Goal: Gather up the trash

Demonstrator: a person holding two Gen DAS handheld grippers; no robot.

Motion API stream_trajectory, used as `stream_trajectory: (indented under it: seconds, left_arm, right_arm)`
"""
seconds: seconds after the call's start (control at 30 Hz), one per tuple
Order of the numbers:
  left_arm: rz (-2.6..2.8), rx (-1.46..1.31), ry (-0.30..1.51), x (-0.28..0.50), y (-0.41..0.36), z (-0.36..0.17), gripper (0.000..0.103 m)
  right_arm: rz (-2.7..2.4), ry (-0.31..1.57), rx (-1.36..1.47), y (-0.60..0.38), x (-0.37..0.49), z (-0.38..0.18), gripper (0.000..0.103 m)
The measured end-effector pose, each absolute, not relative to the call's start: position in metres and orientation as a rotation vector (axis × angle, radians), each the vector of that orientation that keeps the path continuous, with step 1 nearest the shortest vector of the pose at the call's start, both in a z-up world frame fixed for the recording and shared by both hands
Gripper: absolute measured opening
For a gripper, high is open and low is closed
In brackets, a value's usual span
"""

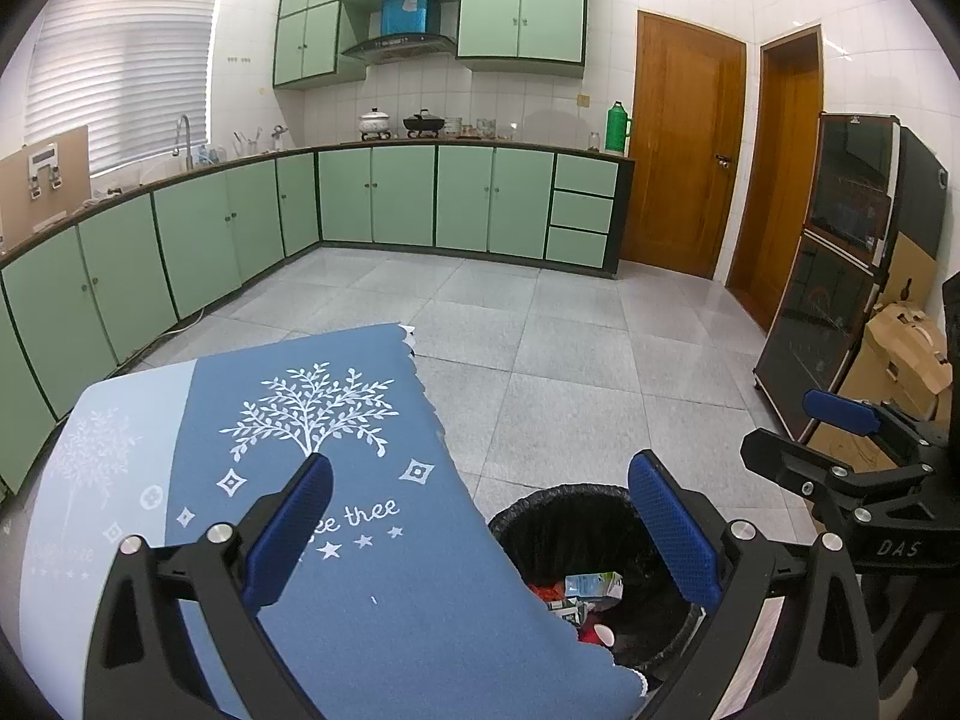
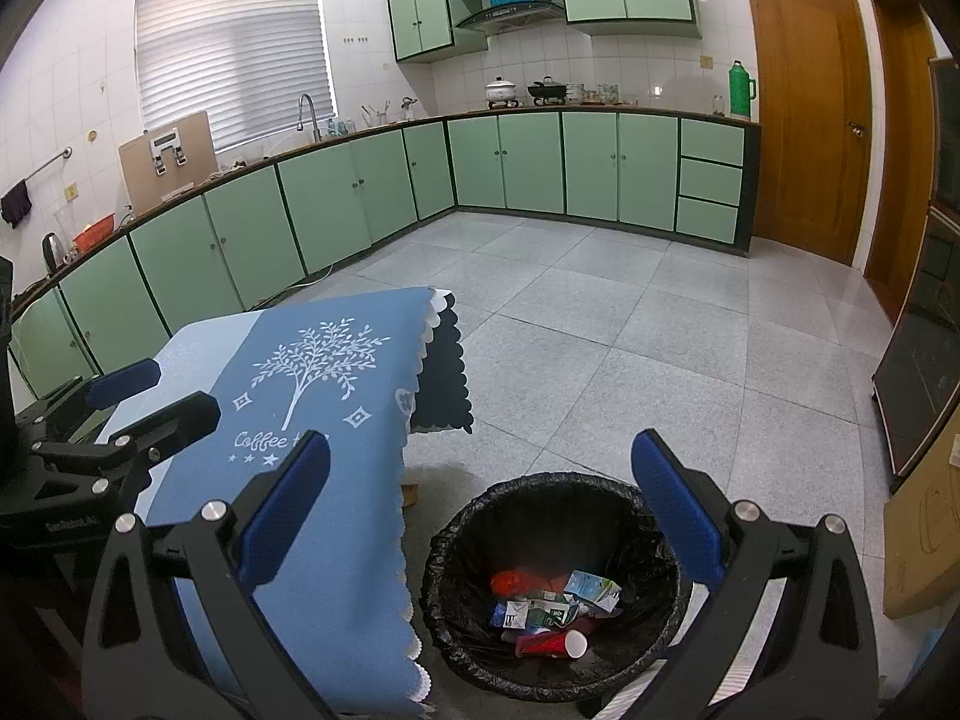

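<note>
Both tongs, left (image 1: 480,531) and right (image 2: 480,510), hang released and empty above the lined trash bin (image 2: 600,489), where cartons (image 2: 591,591) and a red cup (image 2: 555,643) lie beside the bare tabletop (image 2: 336,372).

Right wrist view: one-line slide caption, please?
Open right claw above the black-lined bin holding crumpled cartons and a red cup, beside the blue-clothed table.
</note>
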State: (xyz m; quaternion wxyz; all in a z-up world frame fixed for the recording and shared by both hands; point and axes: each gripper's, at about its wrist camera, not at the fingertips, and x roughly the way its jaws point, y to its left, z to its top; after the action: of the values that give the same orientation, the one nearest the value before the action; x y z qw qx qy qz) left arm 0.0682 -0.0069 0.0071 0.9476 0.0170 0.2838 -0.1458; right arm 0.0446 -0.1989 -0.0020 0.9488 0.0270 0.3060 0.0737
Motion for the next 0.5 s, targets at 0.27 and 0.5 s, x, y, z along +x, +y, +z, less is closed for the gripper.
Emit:
stream_trajectory:
  seconds: [0.27,0.5]
  left_arm:
    - [-0.295,0.034,0.577,0.0682,-0.0078,0.0081,0.097]
    - [-0.295,0.035,0.576,0.0681,-0.0077,0.0078,0.097]
  right_arm:
    - [0.148,0.617,0.054,-0.2,0.046,-0.0006,0.098]
    - [0.148,0.616,0.053,-0.1996,0.0459,-0.0007,0.098]
